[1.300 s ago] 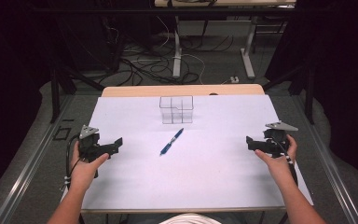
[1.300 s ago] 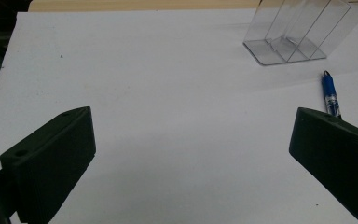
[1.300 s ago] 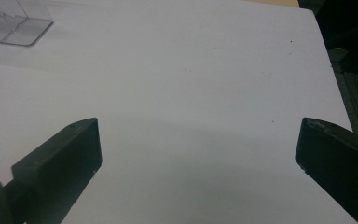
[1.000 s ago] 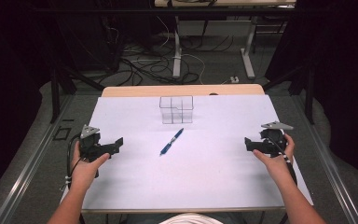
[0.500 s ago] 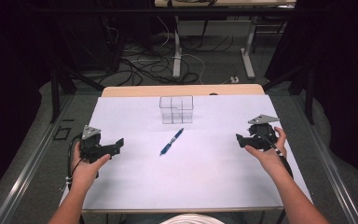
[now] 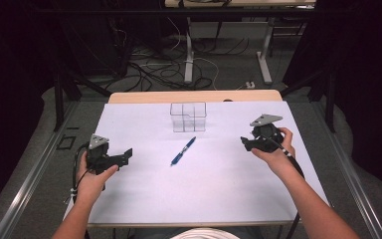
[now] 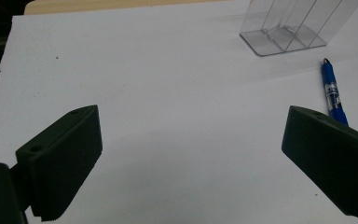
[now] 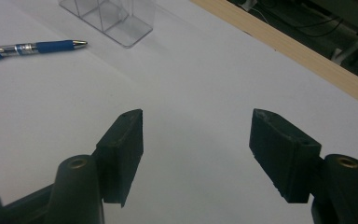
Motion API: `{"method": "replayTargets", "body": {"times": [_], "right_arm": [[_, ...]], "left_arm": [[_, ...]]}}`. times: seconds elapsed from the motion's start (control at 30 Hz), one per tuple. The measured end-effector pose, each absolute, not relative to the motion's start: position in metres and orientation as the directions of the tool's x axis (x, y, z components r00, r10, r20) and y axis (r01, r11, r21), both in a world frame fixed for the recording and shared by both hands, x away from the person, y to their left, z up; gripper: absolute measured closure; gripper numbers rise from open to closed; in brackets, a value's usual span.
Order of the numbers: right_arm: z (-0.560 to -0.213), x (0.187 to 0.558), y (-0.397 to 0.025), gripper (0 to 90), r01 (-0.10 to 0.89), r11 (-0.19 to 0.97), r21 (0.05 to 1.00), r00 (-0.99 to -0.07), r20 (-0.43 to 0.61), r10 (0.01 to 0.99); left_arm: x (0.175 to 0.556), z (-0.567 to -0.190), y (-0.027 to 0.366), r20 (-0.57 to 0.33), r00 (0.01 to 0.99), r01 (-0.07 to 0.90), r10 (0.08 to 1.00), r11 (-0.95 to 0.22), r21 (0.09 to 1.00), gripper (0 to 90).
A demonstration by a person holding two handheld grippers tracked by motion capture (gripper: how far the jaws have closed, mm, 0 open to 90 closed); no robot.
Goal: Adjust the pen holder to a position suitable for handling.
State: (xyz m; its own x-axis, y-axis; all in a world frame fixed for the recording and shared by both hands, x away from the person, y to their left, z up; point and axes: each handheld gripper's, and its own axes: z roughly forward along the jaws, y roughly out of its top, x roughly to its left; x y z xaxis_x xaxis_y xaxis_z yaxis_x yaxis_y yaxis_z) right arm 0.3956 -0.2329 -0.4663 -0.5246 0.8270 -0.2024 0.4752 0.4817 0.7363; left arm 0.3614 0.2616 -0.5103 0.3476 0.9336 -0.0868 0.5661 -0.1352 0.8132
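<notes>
The white tabletop (image 6: 219,189) carries a clear divided holder (image 6: 188,117) near its far edge. Just in front of the holder, a blue pen (image 6: 183,151) lies flat and slanted, mid-tabletop. The left claw (image 6: 125,155) and right claw (image 6: 245,143) flank it well apart, both released and empty.

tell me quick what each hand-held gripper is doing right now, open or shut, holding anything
Left hand-held gripper: open, holding nothing, above the white table.
Right hand-held gripper: open, holding nothing; the blue pen lies apart from both.
</notes>
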Motion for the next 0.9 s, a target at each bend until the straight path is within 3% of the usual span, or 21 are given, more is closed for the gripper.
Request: {"method": "replayTargets", "body": {"times": [0.37,0.9], "right_arm": [[-0.450,0.410,-0.199,38.5,0.399,0.664,0.632,-0.617,-0.351,0.704],[-0.432,0.430,-0.154,37.1,0.244,0.810,0.534,-0.675,-0.507,0.537]], "left_arm": [[0.361,-0.510,0.262,-0.089,0.344,0.566,0.935,-0.131,0.814,5.2],[0.362,-0.510,0.264,-0.118,0.350,0.568,0.929,-0.111,0.815,1.2]]}}
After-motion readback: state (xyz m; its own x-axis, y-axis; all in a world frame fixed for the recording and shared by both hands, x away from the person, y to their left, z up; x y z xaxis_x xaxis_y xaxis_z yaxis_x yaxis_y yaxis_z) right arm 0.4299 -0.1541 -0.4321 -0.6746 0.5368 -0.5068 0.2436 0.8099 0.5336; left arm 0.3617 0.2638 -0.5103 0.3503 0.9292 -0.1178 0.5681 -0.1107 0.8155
